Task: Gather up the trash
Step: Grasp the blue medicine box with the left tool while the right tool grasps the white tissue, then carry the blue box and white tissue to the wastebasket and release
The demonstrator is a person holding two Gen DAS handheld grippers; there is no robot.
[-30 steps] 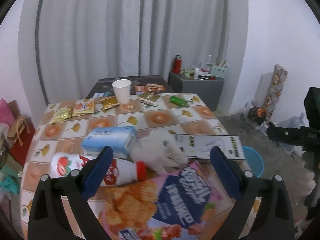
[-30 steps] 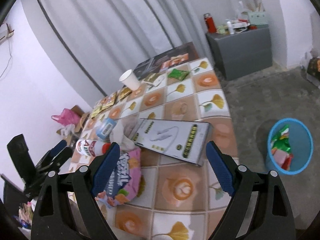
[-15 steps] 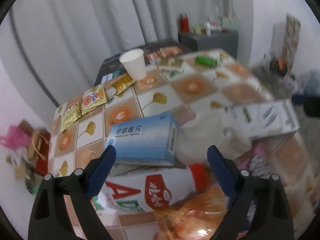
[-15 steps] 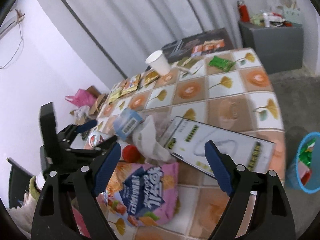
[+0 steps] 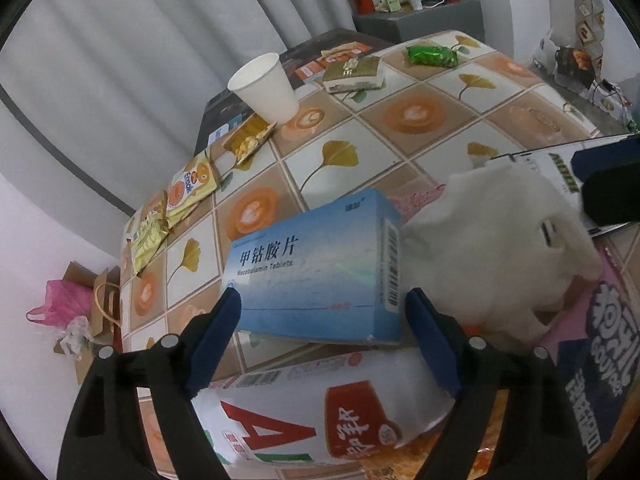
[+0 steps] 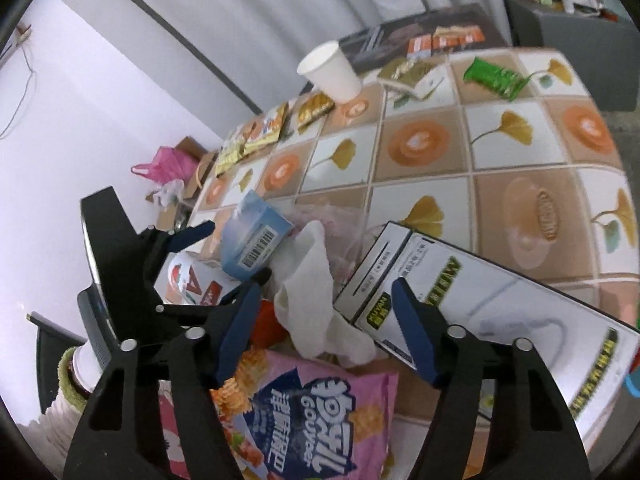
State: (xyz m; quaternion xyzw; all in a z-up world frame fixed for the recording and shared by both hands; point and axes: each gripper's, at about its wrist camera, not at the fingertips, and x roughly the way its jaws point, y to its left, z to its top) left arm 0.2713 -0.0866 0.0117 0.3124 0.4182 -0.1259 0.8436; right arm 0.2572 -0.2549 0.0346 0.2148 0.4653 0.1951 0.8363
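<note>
Setting: a table [image 5: 436, 128] under a tiled cloth of orange cups and ginkgo leaves, grey curtain behind, litter heaped at the near end.
Blue box [image 5: 316, 268]: a tablet carton lying tilted on the heap, straight ahead of the left tongs [image 5: 322, 312] and partly between their tips; its short barcode end faces their right-hand finger.
Left tongs: closing, blue pads either side of the carton's near edge, with a gap on each side as far as the left view shows, so nothing gripped yet.
Crumpled tissue [image 6: 316, 300]: white, just ahead of the right tongs [image 6: 322, 320], between the two fingers and beyond their tips.
Right tongs: closing too, not pressing on anything.
Beneath: a white drink bottle [image 5: 320, 412] with red lettering under the carton; a pink snack bag [image 6: 296, 412] below the right tongs.
Beside: a flat white cable box [image 6: 480, 308] just past the right tongs' right-hand finger.
Further off: a paper cup [image 5: 266, 86], small wrappers and a green packet [image 5: 430, 56], well beyond both tongs.
Doing it well: I judge the left pair should slide further along the carton before closing, as a grip on the corner alone may twist it free; the right pair should keep clear of the cable box and pinch the bulk of the tissue.
</note>
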